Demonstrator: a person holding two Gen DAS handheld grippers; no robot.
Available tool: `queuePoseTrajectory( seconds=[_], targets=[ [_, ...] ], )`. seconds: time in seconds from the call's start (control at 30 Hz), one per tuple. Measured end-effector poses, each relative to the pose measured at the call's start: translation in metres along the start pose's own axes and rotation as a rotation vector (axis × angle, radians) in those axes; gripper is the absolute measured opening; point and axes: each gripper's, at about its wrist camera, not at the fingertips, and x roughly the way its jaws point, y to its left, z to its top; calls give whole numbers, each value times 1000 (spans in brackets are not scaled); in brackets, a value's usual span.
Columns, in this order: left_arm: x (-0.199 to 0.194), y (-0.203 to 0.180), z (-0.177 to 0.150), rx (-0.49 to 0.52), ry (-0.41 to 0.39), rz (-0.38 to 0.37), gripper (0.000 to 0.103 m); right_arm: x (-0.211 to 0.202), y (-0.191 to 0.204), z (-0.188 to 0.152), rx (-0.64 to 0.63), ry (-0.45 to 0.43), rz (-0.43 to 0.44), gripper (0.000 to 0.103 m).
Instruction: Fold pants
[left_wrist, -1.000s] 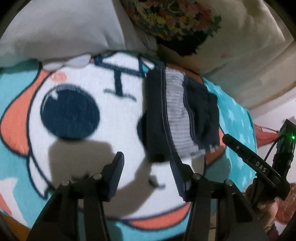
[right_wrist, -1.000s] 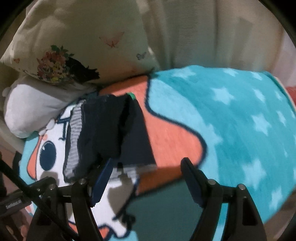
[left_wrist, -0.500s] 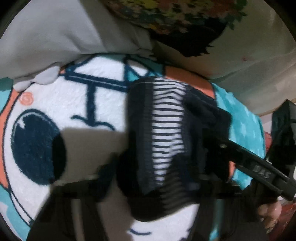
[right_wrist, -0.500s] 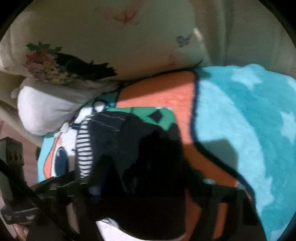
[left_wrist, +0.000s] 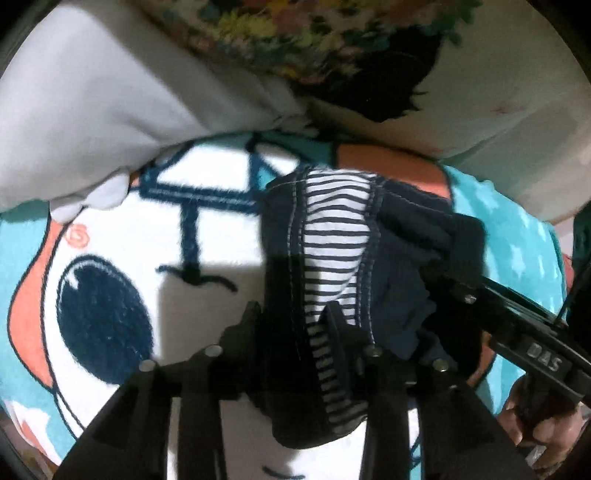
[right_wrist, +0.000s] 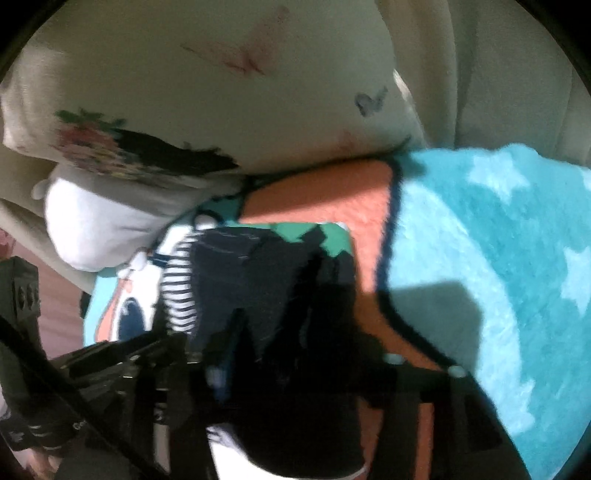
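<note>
The dark pants (left_wrist: 399, 258) lie folded on the cartoon blanket (left_wrist: 110, 221) below the pillows. The left hand-held gripper (left_wrist: 291, 325) has just been closing and pinches their striped edge; the right hand-held gripper (right_wrist: 295, 354), half-open, straddles them, grip unclear.

Both black grippers, left gripper (left_wrist: 291, 325) and right gripper (right_wrist: 295, 354), show silver screws (one arm marked "DAS").

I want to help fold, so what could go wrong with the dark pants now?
The left gripper, whose jaws have just been closing, pinches only a bunched edge of the pants, so the cloth might slip out or fold crooked. The striped lining shows, so a layer may be twisted. The fluffy blanket could drag the fabric.
</note>
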Motion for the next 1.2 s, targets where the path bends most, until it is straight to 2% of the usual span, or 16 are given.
queuePoseTrajectory(
  seconds=[0.1, 0.2, 0.23, 0.27, 0.33, 0.4, 0.43, 0.57, 0.7, 0.77, 0.87, 0.97, 1.0, 1.03, 1.13, 1.2],
  targets=[
    [-19, 7, -3, -31, -36, -24, 38, -12, -6, 1, 33, -16, 23, 69],
    [-47, 13, -12, -64, -93, 3, 45, -49, -3, 1, 42, -134, -3, 69],
    [-53, 14, -16, -75, -110, -6, 47, -61, 0, 0, 45, -170, 11, 66],
    [-56, 14, -19, -81, -115, -9, 48, -70, 2, -1, 48, -191, 42, 56],
    [-53, 10, -27, -81, -107, -4, 48, -73, 10, -3, 40, -176, 116, 47],
    [-42, 6, -32, -69, -78, 9, 48, -63, 14, -6, 36, -122, 183, 43],
    [-32, 2, -35, -66, -52, 18, 48, -54, 15, -9, 41, -89, 188, 41],
    [-11, -9, -47, -32, -10, 37, 49, -23, 9, -20, 48, 3, 119, 40],
    [-20, -12, -47, -12, -30, 39, 50, -30, 10, -19, 36, -21, 69, 40],
    [-31, -13, -46, -3, -53, 45, 50, -42, 13, -19, 29, -62, 9, 44],
    [-54, -13, -49, 17, -123, 64, 56, -57, 12, -22, 40, -105, -25, 49],
    [-79, -15, -54, 44, -236, 111, 63, -76, 14, -34, 38, -149, -75, 55],
    [-86, -15, -55, 54, -273, 130, 70, -82, 16, -41, 41, -165, -96, 57],
    [-96, -15, -57, 63, -319, 157, 75, -86, 16, -44, 42, -172, -107, 59],
    [-125, -11, -64, 86, -466, 220, 82, -93, 23, -63, 42, -188, -154, 62],
    [-151, -10, -70, 114, -591, 259, 95, -93, 32, -77, 38, -190, -180, 63]
  ],
)
